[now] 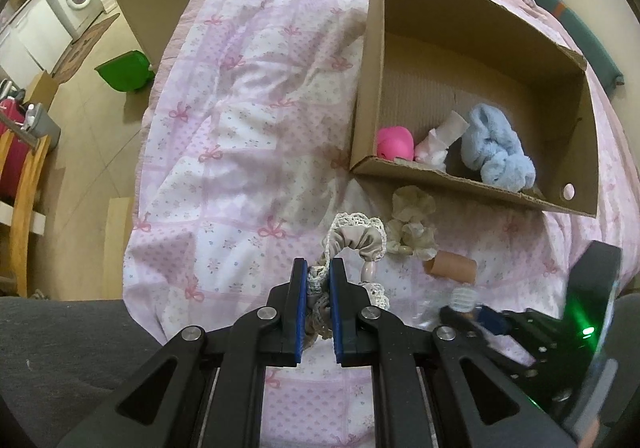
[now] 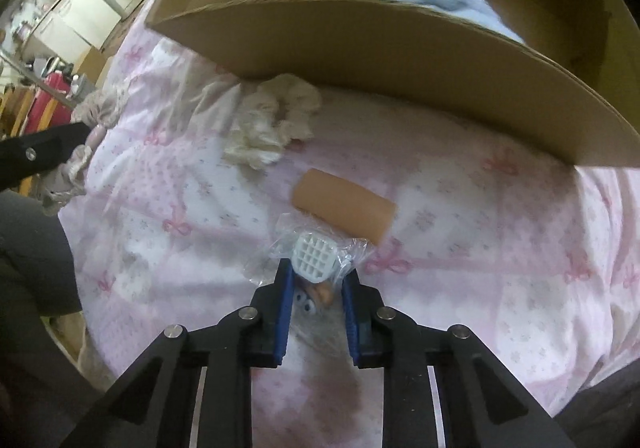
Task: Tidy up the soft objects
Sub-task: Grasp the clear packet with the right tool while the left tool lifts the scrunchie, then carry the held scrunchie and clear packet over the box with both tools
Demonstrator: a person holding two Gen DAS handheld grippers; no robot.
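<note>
Through the left wrist camera I see my left gripper [image 1: 320, 276] clamped tight on a lace-trimmed beige scrunchie [image 1: 354, 244]; a bunched part sits between the blue pads while the rest loops out ahead over the pink bedspread [image 1: 240, 152]. Just beyond lie a cream scrunchie [image 1: 412, 224] and a tan cylinder [image 1: 452, 267], near the front wall of the cardboard box [image 1: 440, 176], which holds a pink ball [image 1: 394, 143] and a fluffy blue toy [image 1: 496, 152]. Through the right wrist camera, my right gripper [image 2: 316, 280] has its jaws narrowed around a clear plastic bag [image 2: 320, 256] with a white gridded piece inside; the crinkled film sits between the pads, touching both. The tan cylinder [image 2: 344, 206] lies just past it.
</note>
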